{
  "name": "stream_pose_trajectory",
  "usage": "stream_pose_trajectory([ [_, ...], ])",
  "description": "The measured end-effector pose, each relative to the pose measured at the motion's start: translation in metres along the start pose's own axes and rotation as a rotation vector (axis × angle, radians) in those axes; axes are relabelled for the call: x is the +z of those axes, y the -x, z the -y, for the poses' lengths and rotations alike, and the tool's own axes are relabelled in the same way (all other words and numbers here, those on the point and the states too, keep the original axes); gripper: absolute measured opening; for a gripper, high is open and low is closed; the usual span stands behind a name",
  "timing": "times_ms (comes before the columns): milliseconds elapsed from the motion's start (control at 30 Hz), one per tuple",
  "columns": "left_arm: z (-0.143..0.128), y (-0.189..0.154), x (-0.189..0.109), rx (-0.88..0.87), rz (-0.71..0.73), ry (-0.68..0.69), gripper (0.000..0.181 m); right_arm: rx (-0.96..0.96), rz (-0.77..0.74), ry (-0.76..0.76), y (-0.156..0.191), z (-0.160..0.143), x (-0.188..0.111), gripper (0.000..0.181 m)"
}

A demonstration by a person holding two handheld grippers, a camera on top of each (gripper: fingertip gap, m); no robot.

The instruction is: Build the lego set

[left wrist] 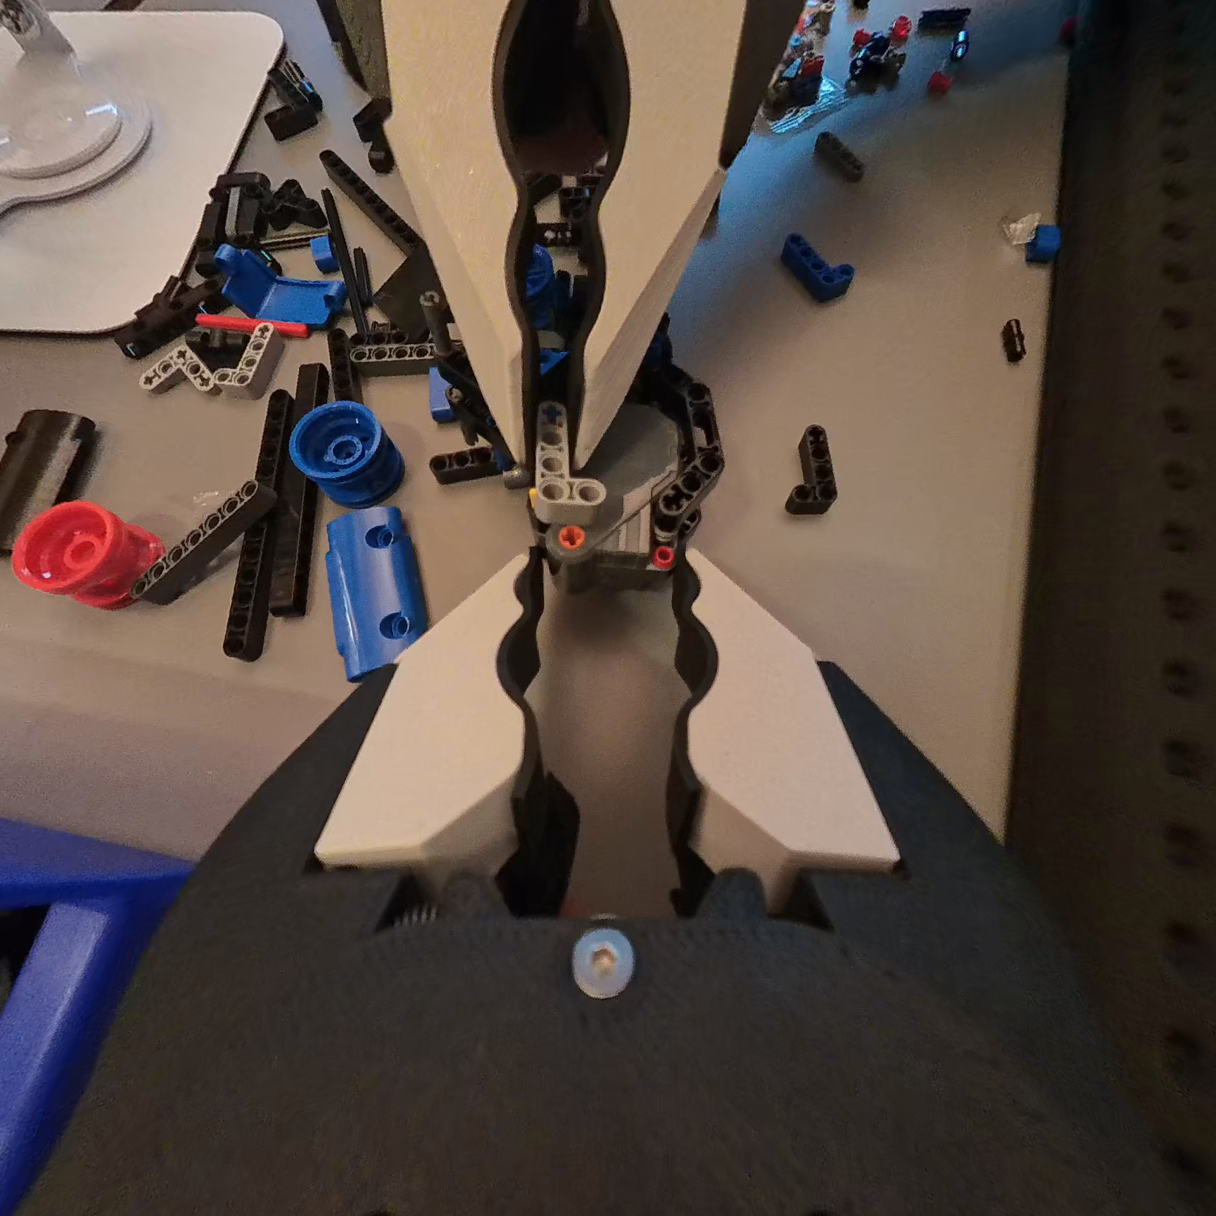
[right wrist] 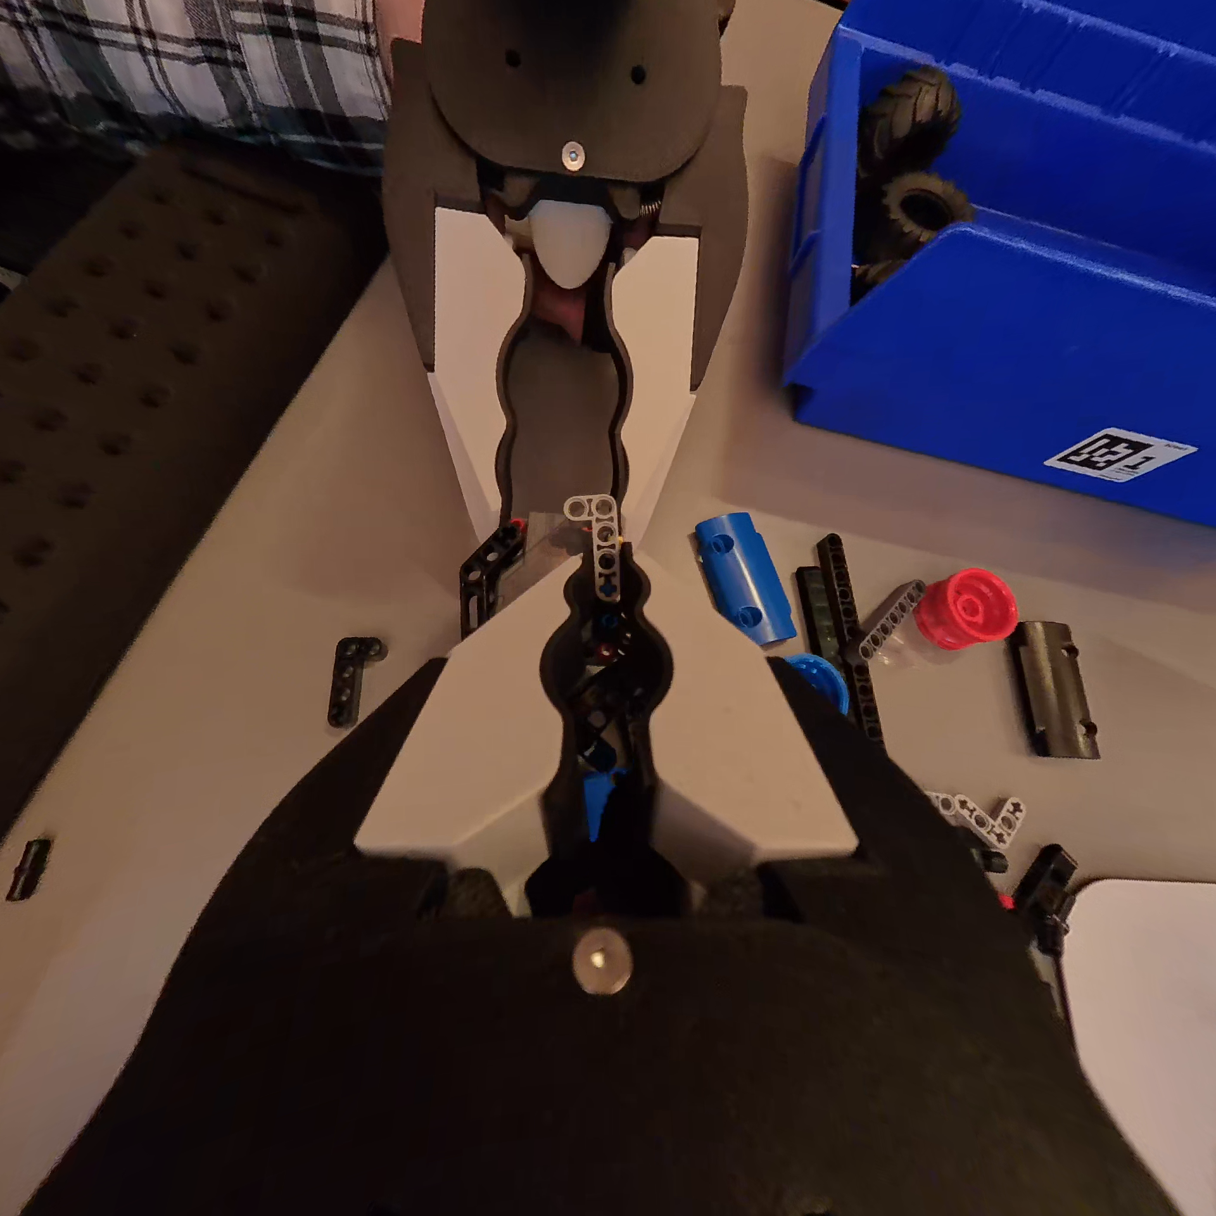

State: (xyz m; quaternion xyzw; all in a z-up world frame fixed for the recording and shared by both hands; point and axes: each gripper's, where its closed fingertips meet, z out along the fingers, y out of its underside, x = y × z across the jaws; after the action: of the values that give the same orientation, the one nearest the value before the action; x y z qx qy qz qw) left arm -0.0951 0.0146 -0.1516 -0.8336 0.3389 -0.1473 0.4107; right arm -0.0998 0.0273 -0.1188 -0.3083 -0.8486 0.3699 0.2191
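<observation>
Your left gripper point(left wrist: 608, 559) clamped around the dark grey assembly point(left wrist: 618, 526), your right gripper point(right wrist: 608, 559) opposite it pinching the grey L-shaped beam point(right wrist: 602, 539) against that assembly's top, blue panel point(left wrist: 372, 585) and red wheel hub point(left wrist: 76, 553) beside the assembly, blue bin point(right wrist: 1026, 342) beyond.

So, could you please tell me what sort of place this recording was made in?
Probably an indoor hobby or lab workbench: a grey table strewn with loose construction-toy parts, a blue storage bin holding black tyres, and a dark perforated panel alongside.
</observation>
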Motion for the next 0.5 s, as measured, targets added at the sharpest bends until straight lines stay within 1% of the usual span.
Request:
stream_pose_trajectory([
  [167, -0.0004, -0.0006, 0.0008, 0.013, 0.005, 0.003, 0.034, -0.005, 0.011, 0.018, 0.0007, -0.0021, -0.0002, 0.006],
  [267, -0.0010, -0.0004, 0.0013, 0.018, 0.007, 0.007, 0.034, 0.028, 0.018, 0.028, 0.0008, -0.0029, -0.0001, 0.007],
  [500, -0.0054, 0.0005, 0.0044, 0.049, 0.028, 0.029, 0.034, 0.078, 0.029, 0.105, 0.0011, -0.0052, 0.0042, 0.007],
])
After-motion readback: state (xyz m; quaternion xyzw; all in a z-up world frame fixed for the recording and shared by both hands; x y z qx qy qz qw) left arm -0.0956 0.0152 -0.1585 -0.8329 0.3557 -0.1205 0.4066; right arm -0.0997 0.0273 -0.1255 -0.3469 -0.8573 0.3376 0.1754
